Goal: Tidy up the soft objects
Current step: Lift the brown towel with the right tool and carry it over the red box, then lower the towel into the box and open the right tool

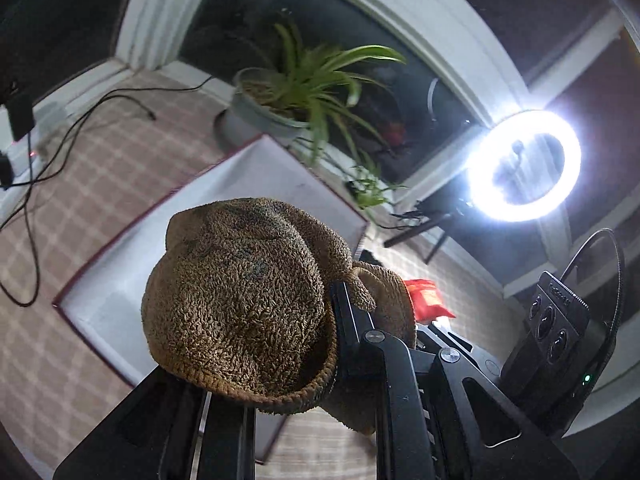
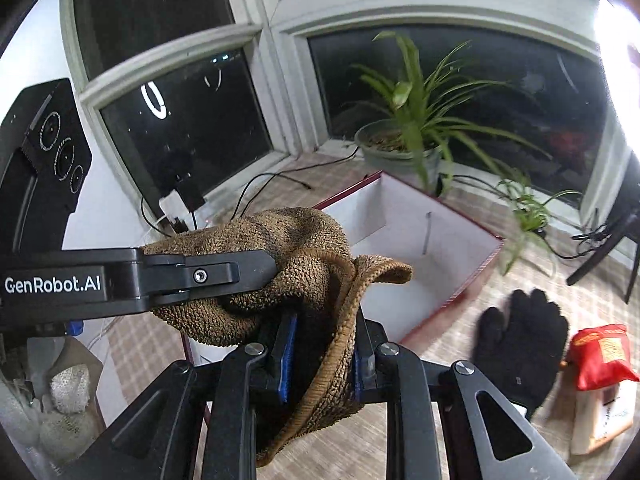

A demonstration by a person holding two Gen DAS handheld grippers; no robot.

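**Towel held between both grippers, box just ahead**

We see one open box [image 2: 404, 240], white inside with a dark red rim, lying ahead of and below both sets of jaws on the checked tabletop [image 1: 100, 168]; this is the relation we judge the coming move to turn on, since the box looks like the place the soft thing is bound for. Nothing is visible inside it.

One brown terry towel [image 2: 288, 280], bunched into a lump, hangs between the two tools above the near edge of the box. The right gripper [image 2: 320, 364] has its jaws narrowed onto a fold of towel running down between the blue pads. The left gripper [image 2: 276, 272] reaches in from the left of that view and pinches the bunched part, jaws shut on cloth (in its own view the towel [image 1: 240, 300] blocks most of the fingers). The towel's long axis runs roughly from one gripper to the other, and neither looks clearly nearer to the box.

To the right of the right jaws lie one black glove [image 2: 520, 344] and one red packet [image 2: 600, 356], close together on the table.
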